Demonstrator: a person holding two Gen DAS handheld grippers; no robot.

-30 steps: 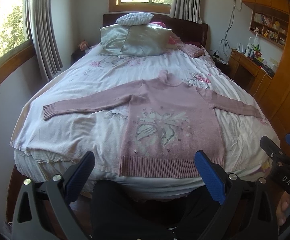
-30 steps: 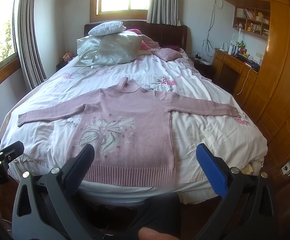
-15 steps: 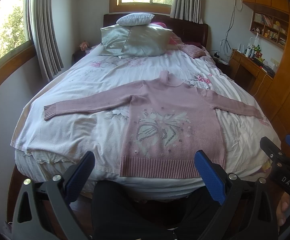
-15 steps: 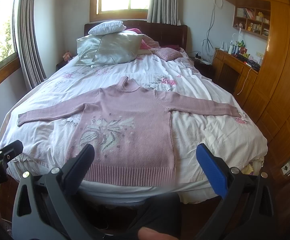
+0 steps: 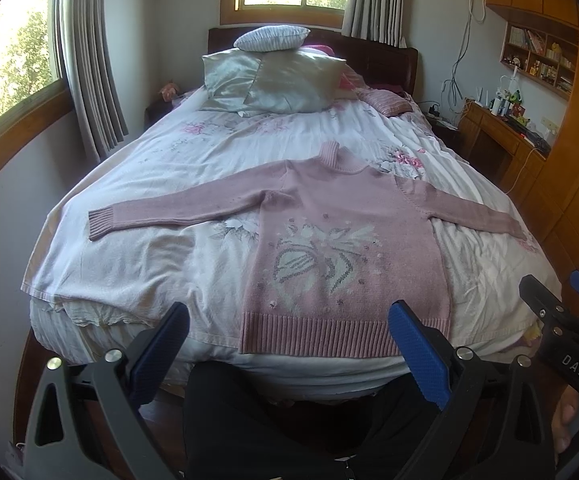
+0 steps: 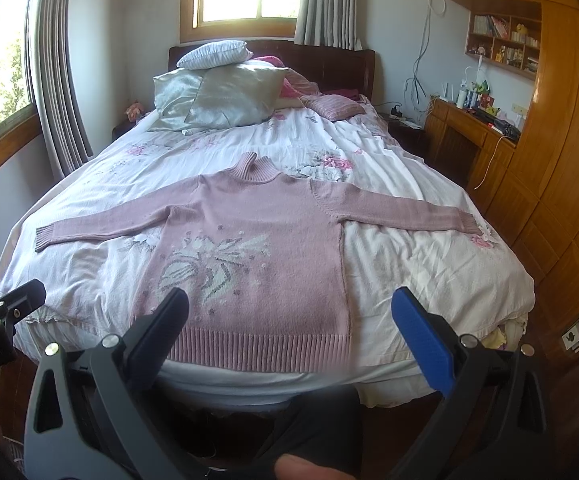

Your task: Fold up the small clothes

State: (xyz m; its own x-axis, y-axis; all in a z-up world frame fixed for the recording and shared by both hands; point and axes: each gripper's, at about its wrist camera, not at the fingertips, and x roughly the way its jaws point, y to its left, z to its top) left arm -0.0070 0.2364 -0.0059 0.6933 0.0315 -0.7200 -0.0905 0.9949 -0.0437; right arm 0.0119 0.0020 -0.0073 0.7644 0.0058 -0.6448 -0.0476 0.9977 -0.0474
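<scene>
Sweater (image 5: 341, 248): pink knit with a high ribbed collar, laid flat and face-up across the centre of the frame in both views; not yet folded.
Pattern: pale white-and-grey floral knit design on the chest, with small scattered dots around it.
Sleeves: both stretched straight out sideways; left-of-frame cuff (image 5: 99, 224) ribbed and lying on the cover, the other sleeve reaching toward the right edge of the bed.
Hem: wide ribbed band (image 6: 261, 350) lying at the near edge of the mattress, lower centre of the frame.
Bed (image 5: 137, 256): white cover with pink flower print, creased around the sweater; the sweater sat on its near half.
Pillows (image 5: 273, 80): silvery pair with a small striped one on top, stacked at the headboard, upper centre, well apart from the sweater.
Left gripper (image 5: 289, 354): held low at the foot of the bed, jaws spread wide, blue pads empty, not touching the sweater.
Right gripper (image 6: 291, 344): likewise low in the frame, jaws spread wide, holding nothing, short of the hem.
Desk (image 6: 473, 128): wooden, at right of frame, cluttered with small items.
</scene>
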